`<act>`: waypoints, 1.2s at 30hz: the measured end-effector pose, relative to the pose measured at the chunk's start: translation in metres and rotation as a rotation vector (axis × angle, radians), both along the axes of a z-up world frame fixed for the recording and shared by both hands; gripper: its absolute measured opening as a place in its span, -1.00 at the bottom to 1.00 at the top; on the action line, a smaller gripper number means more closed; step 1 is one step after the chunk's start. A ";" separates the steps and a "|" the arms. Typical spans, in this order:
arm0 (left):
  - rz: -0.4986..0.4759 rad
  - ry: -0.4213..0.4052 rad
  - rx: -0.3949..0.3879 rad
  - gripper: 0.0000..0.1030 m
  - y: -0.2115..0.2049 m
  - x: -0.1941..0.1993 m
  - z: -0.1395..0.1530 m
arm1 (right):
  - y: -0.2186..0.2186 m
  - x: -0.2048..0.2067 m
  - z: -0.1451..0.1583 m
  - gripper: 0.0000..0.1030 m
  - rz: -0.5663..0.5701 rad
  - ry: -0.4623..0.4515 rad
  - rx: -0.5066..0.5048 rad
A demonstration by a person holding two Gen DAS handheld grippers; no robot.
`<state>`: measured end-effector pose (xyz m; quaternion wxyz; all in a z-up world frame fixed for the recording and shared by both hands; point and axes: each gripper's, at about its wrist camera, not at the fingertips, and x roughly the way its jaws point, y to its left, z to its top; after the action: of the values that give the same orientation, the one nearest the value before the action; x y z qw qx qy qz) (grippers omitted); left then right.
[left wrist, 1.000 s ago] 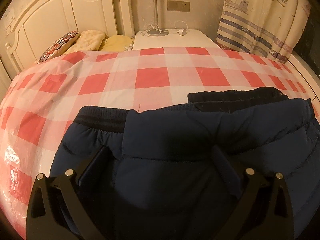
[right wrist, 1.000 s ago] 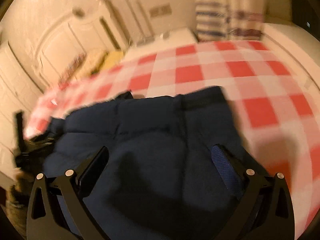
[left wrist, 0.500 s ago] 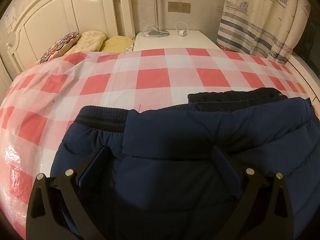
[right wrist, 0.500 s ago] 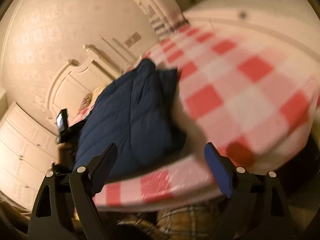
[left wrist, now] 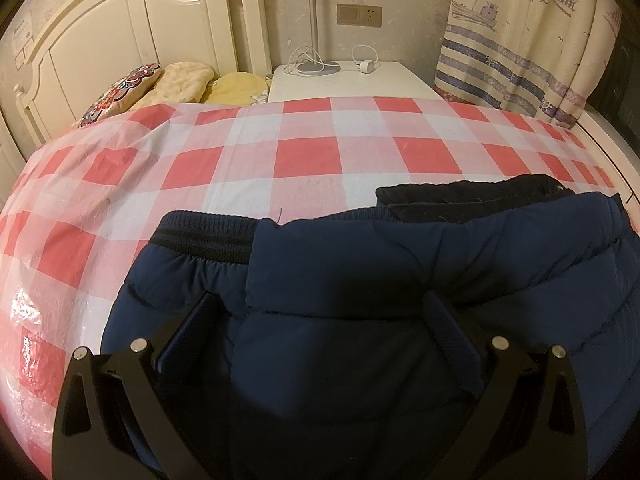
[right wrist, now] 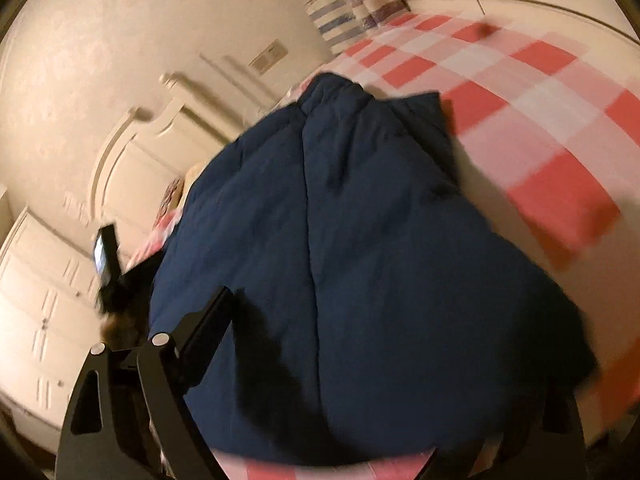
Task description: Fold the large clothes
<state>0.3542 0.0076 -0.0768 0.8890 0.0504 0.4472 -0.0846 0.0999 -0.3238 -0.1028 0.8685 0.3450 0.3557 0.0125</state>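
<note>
A navy padded jacket (left wrist: 360, 280) lies folded on the red-and-white checked bed (left wrist: 304, 160). Its ribbed hem (left wrist: 204, 236) lies at the left and a dark lining edge (left wrist: 460, 196) at the back right. My left gripper (left wrist: 320, 312) is open, its fingers resting over the jacket's near part. In the blurred right wrist view the jacket (right wrist: 360, 260) fills the middle. My right gripper (right wrist: 360, 340) is open above its near edge; only the left finger (right wrist: 208, 316) shows clearly. The left gripper's body (right wrist: 108, 264) shows at the jacket's far left.
Pillows (left wrist: 180, 80) lie by the white headboard (left wrist: 132, 28). A white nightstand (left wrist: 344, 80) with a charger and cables stands behind the bed. A striped curtain (left wrist: 520, 40) hangs at the right. White cabinet doors (right wrist: 36, 312) show at the left of the right wrist view.
The left gripper has barely moved. The right gripper has swung round, tilted, and come back over the jacket's near edge; it stays open.
</note>
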 end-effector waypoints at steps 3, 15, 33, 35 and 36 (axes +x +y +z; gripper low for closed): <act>0.041 -0.006 0.005 0.96 0.006 0.002 0.001 | 0.002 0.003 0.001 0.20 -0.030 -0.083 -0.035; -0.092 -0.158 0.217 0.96 -0.082 -0.027 0.031 | 0.023 -0.025 0.058 -0.17 0.056 -0.281 -0.324; -0.312 -0.214 0.147 0.96 -0.031 -0.193 0.005 | 0.108 -0.021 0.134 -0.17 0.197 -0.440 -0.466; -0.310 -0.168 0.057 0.95 -0.006 -0.191 0.020 | 0.144 -0.018 0.146 -0.17 0.264 -0.486 -0.556; -0.281 -0.178 -0.006 0.95 0.013 -0.190 0.032 | 0.160 -0.017 0.151 -0.17 0.296 -0.503 -0.593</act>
<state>0.1644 0.0202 -0.0450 0.9046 0.1171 0.3551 -0.2046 0.0828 -0.1640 0.0481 0.9789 0.0110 0.1664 0.1181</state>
